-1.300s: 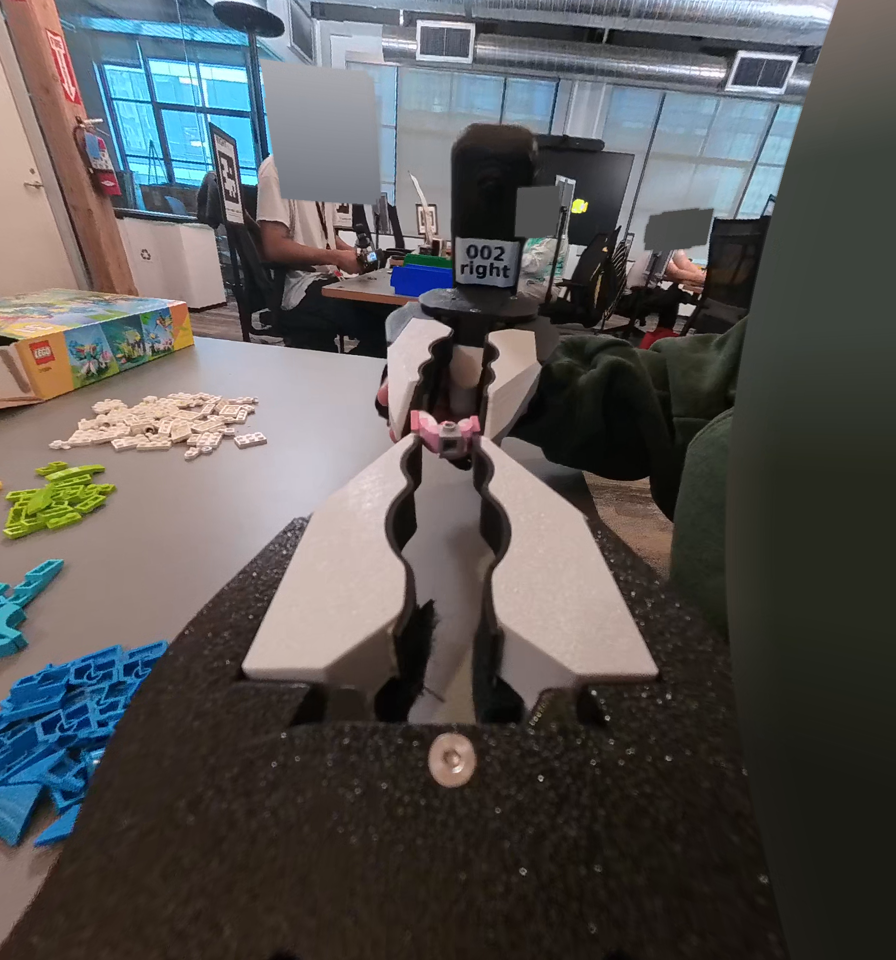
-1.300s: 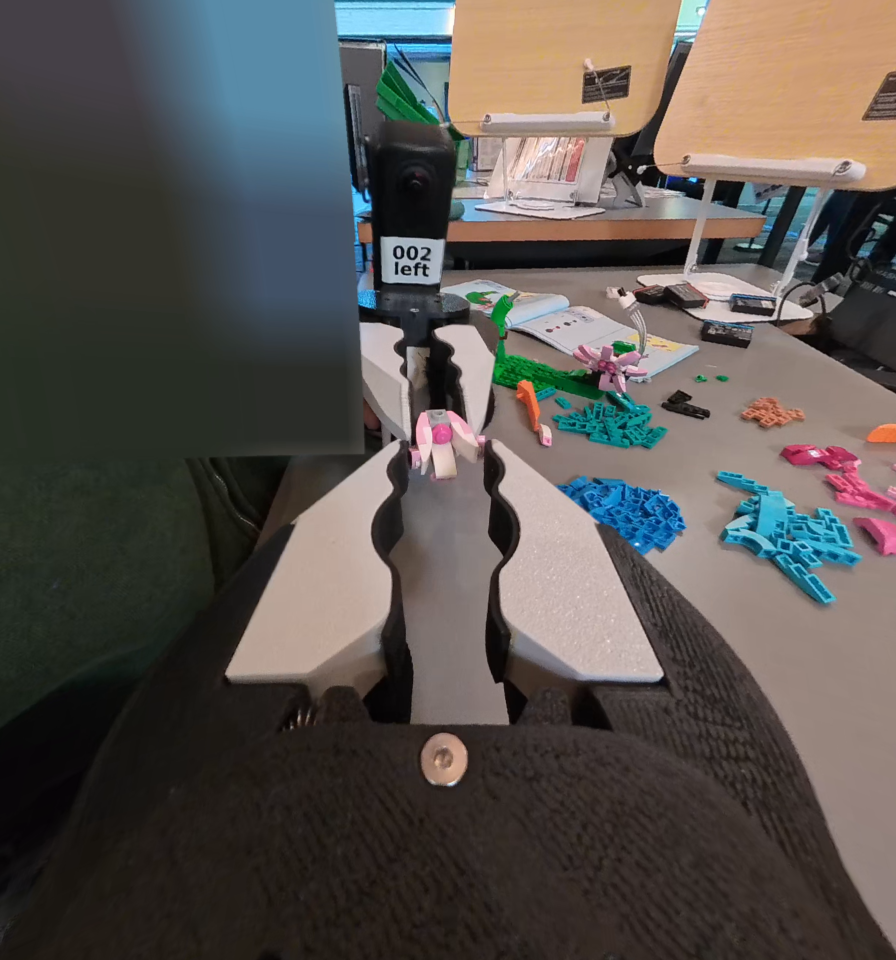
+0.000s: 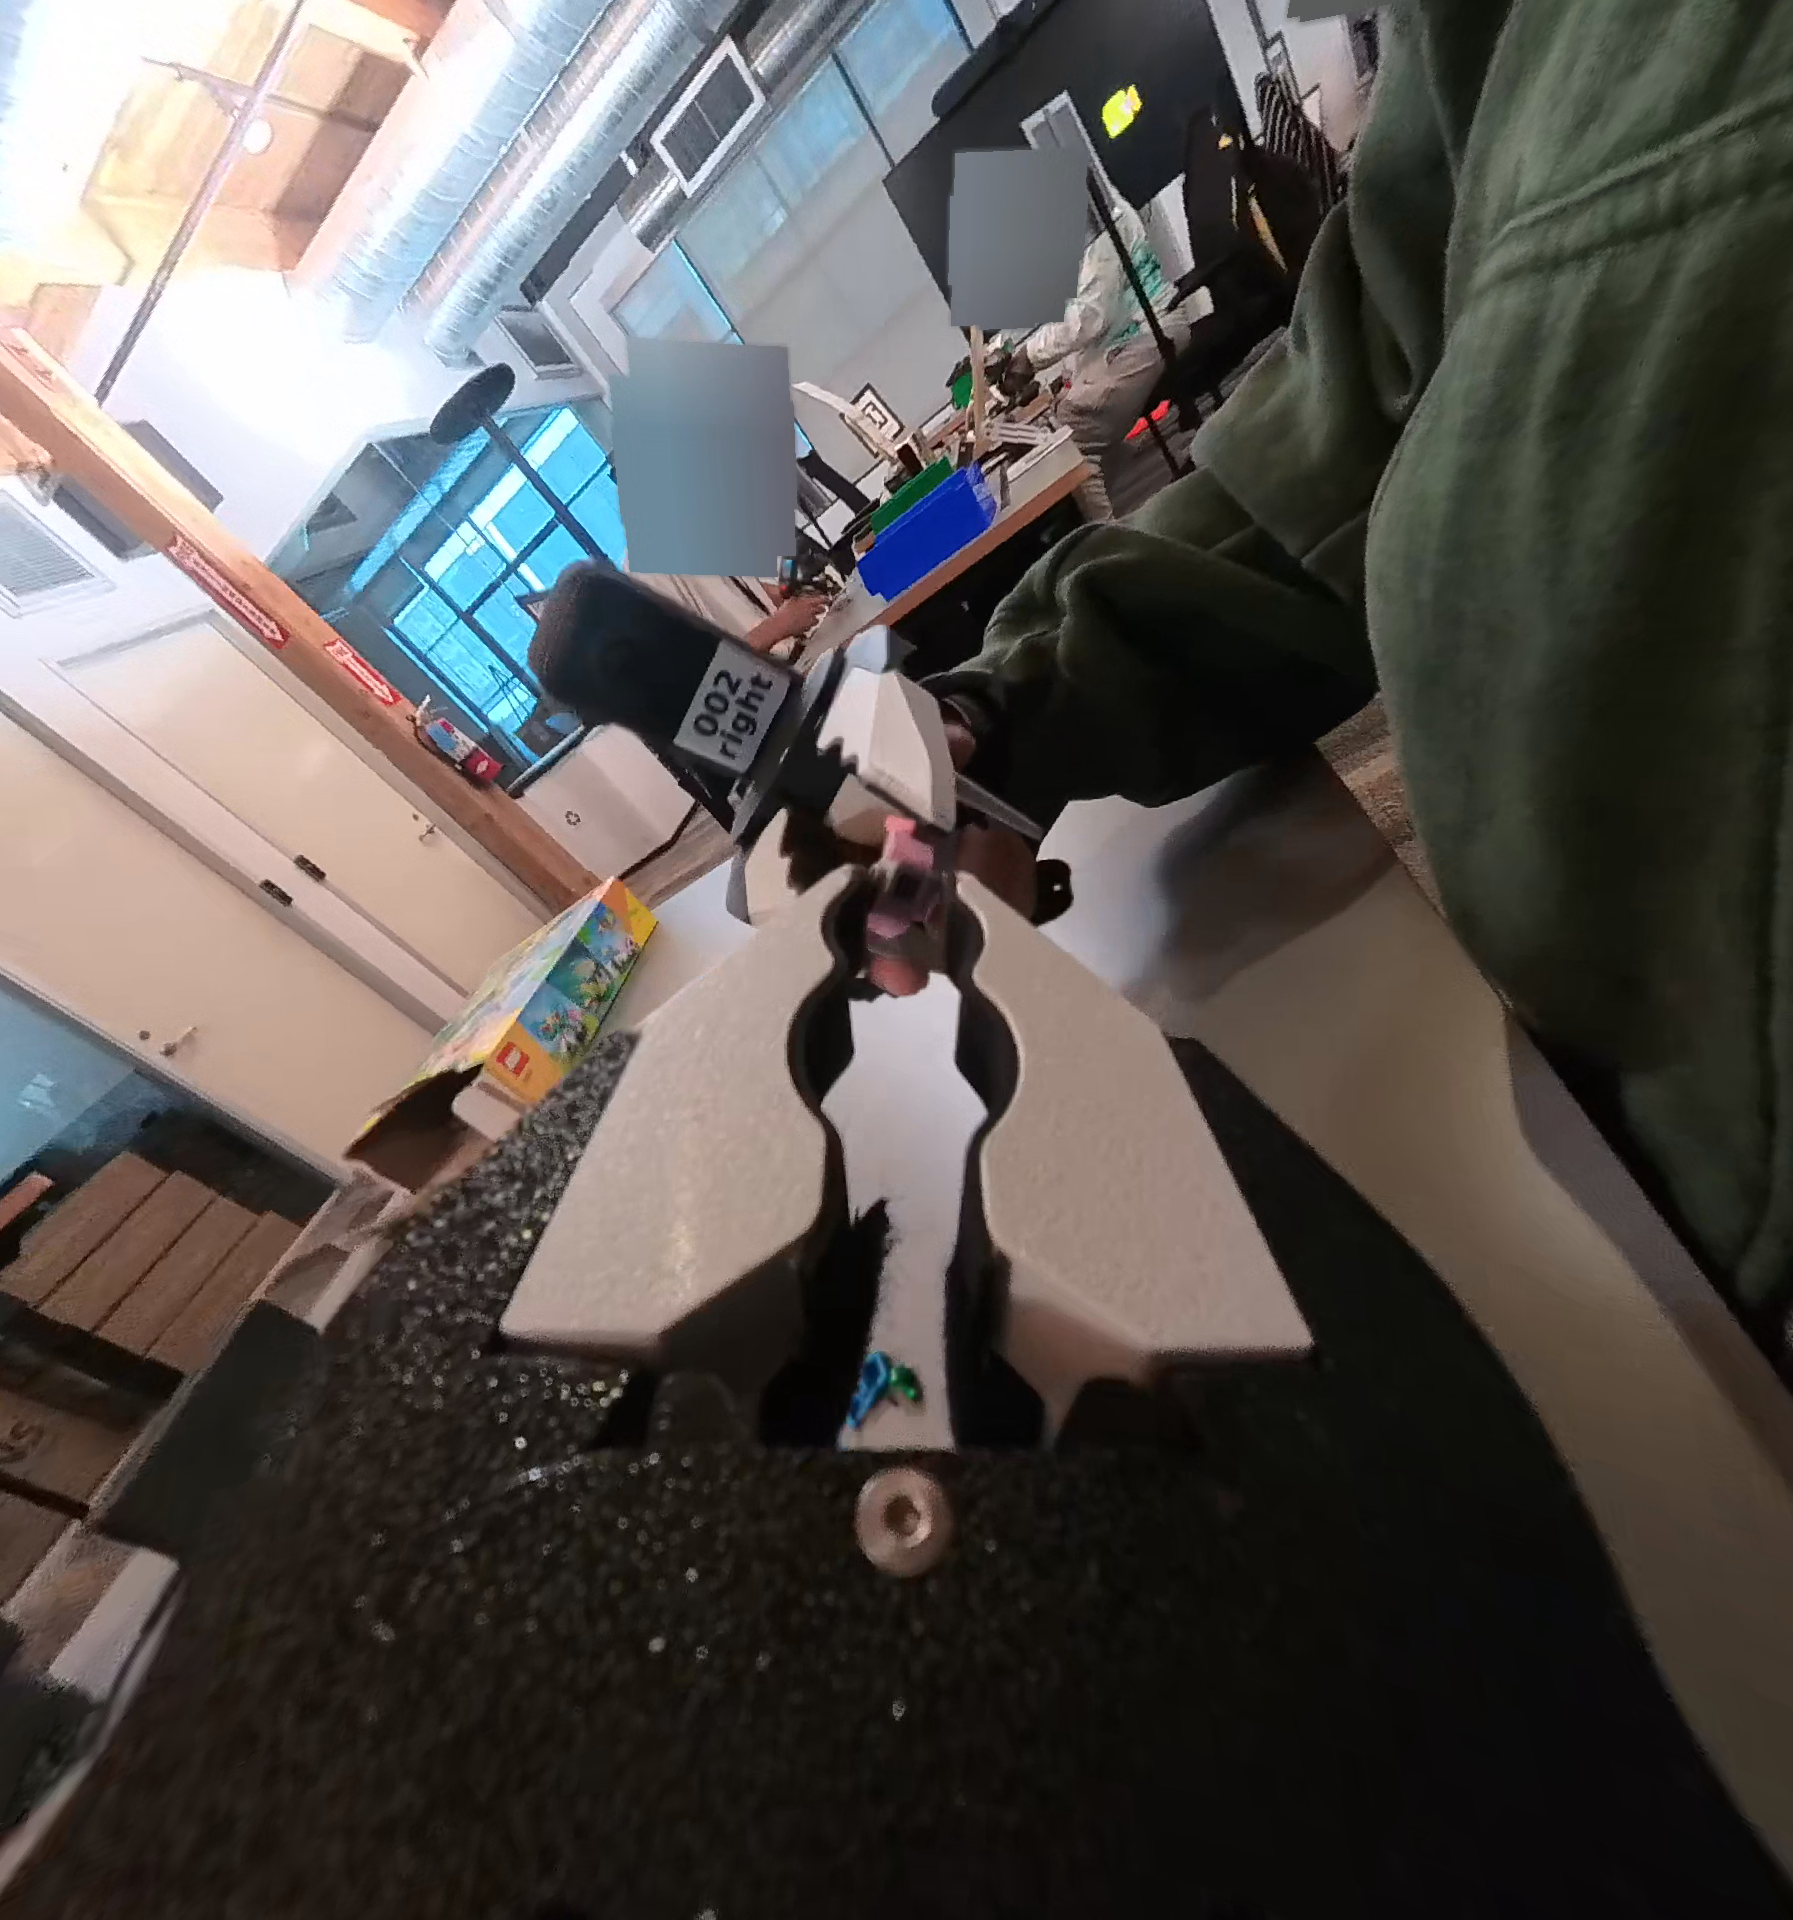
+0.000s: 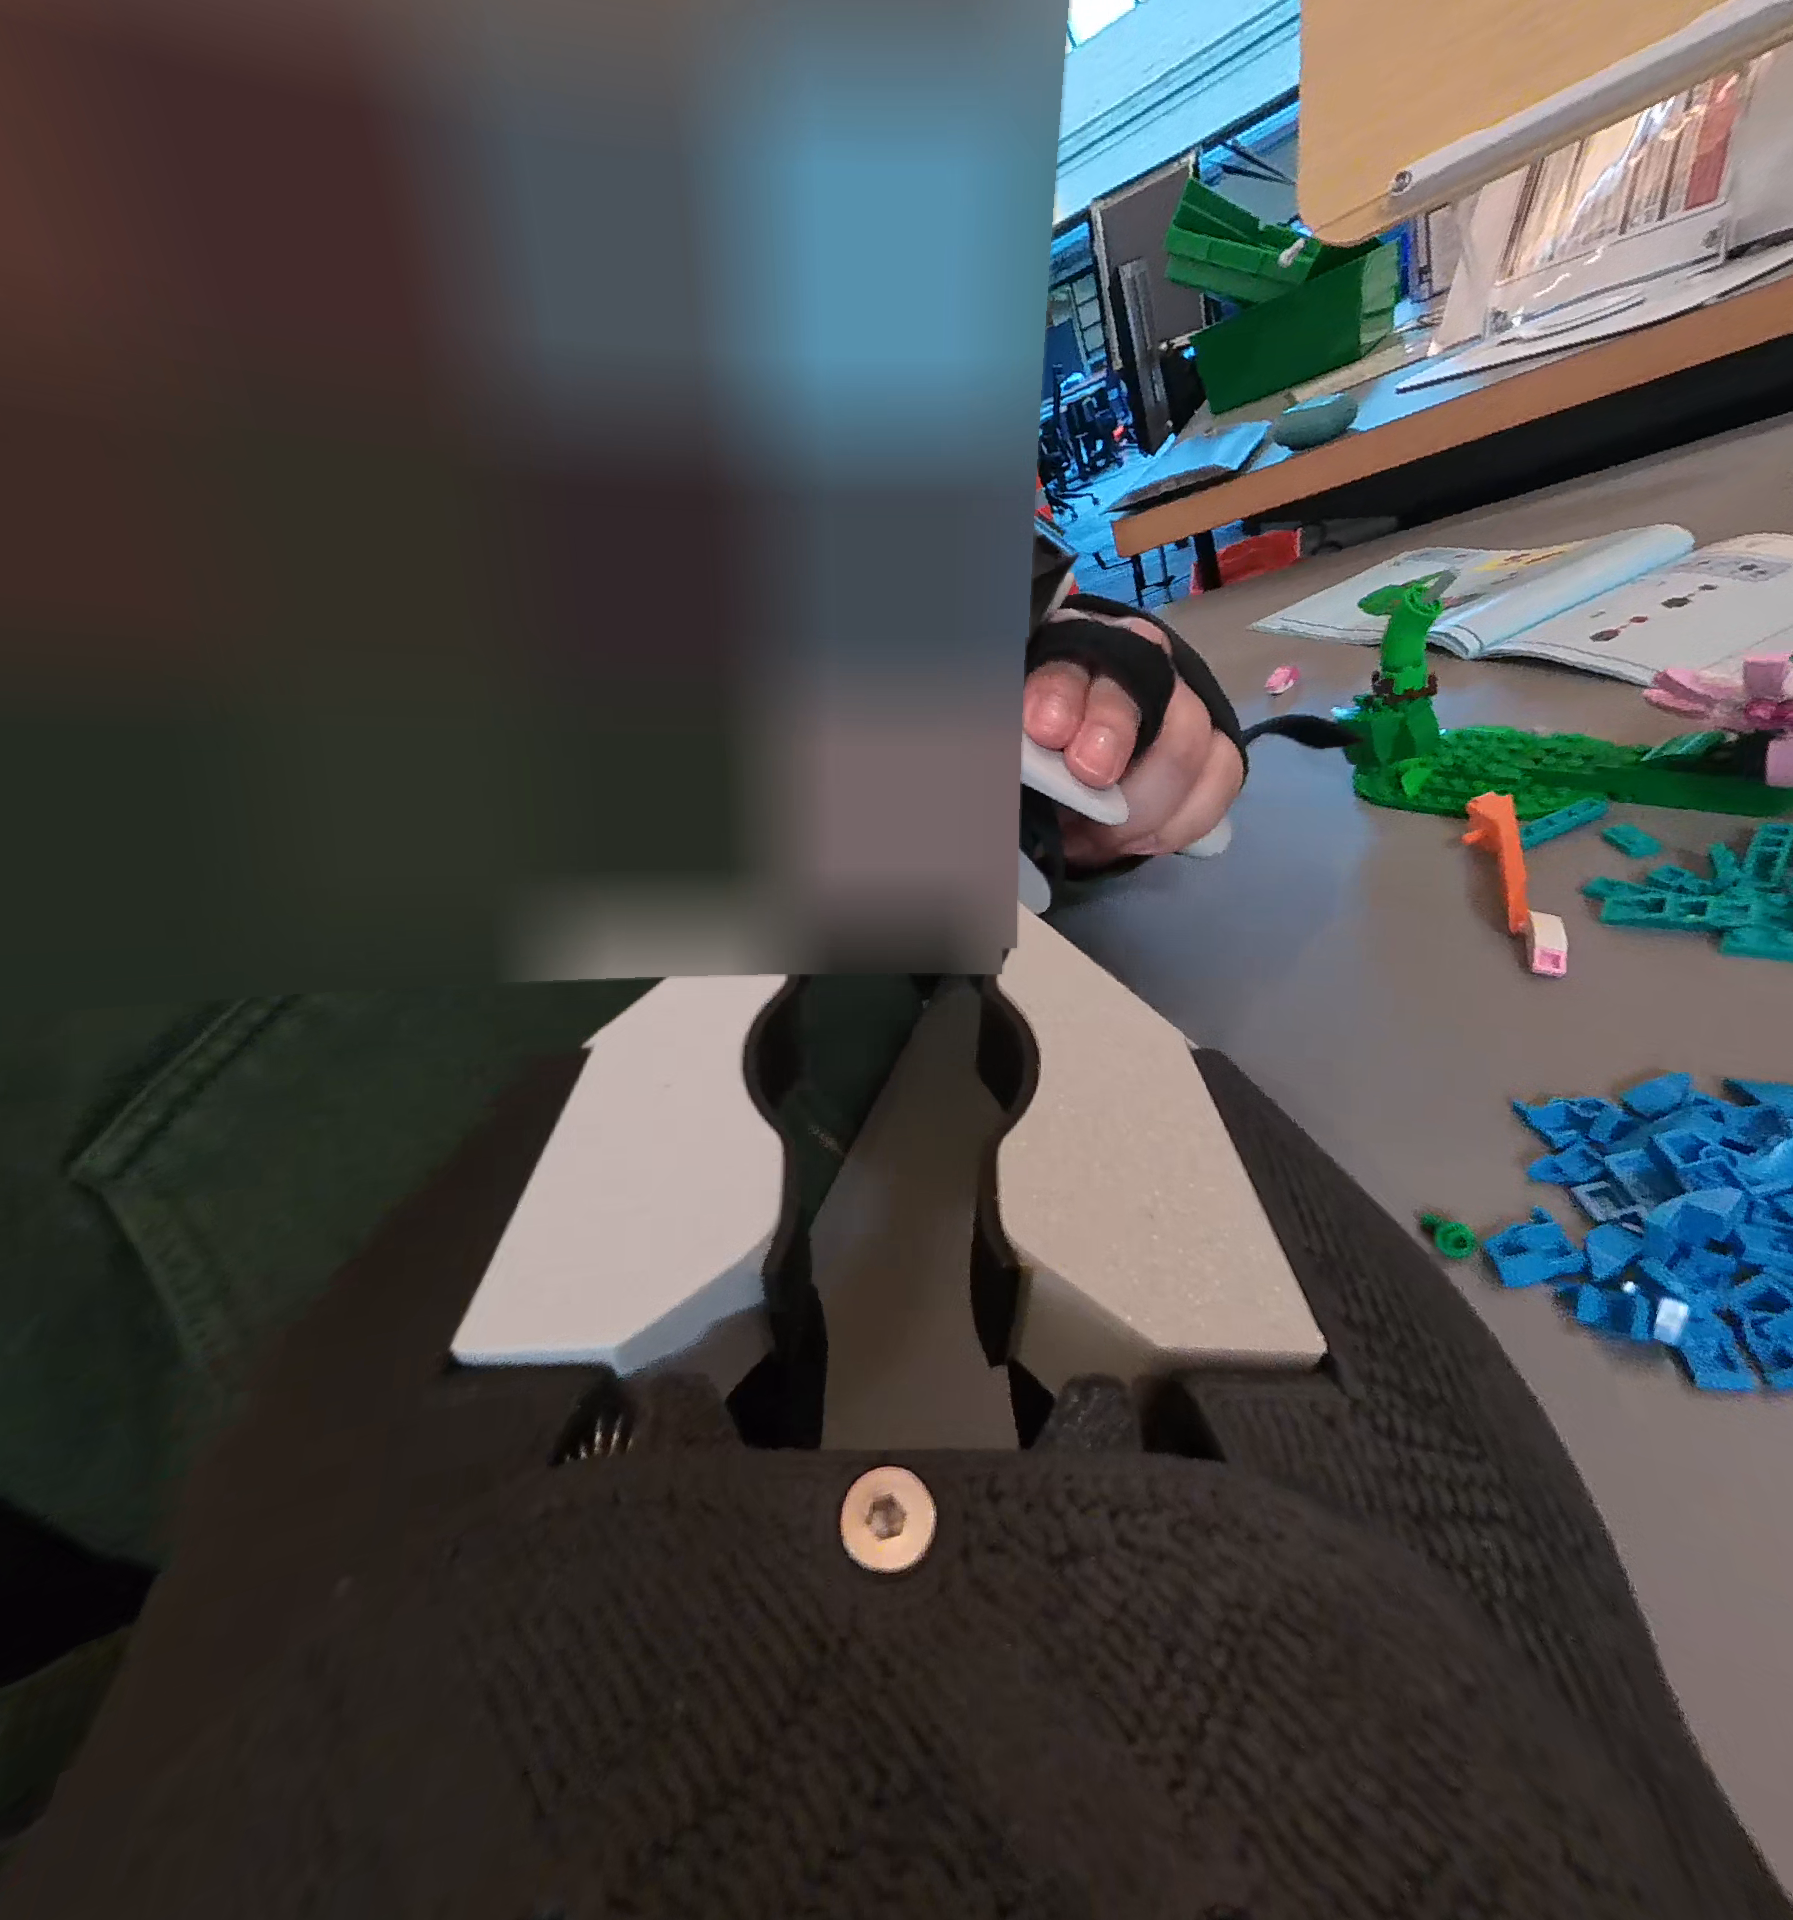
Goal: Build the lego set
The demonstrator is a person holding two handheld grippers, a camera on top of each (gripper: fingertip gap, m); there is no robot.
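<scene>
Pink-and-grey plastic, a small lego sub-assembly, held in the air above the tabletop's near edge, close to the person's green fleece sleeve. Pinched at the very tips of the left tool, wavy-edged white fingers closed on it, probably to keep it rigid while the other side works on it. Met head-on by the right tool, rolled sideways against it, seemingly to press or seat a part; grip of that tool impossible to tell, its tips blurred in the left wrist view and hidden behind a mosaic patch in its own. Both tools built alike: matte white fingers with scalloped inner edges, set in rough black bodies. Farther along the tabletop, loose stock sorted by colour for easy picking: a heap of glossy blue pieces toward the right edge, teal pieces beyond it, an orange piece beside them. Toward the far edge, a studded green base carrying a pink flower, likely the home for more such blooms, with the open instruction booklet just behind. Cardboard set box at the opposite end.
</scene>
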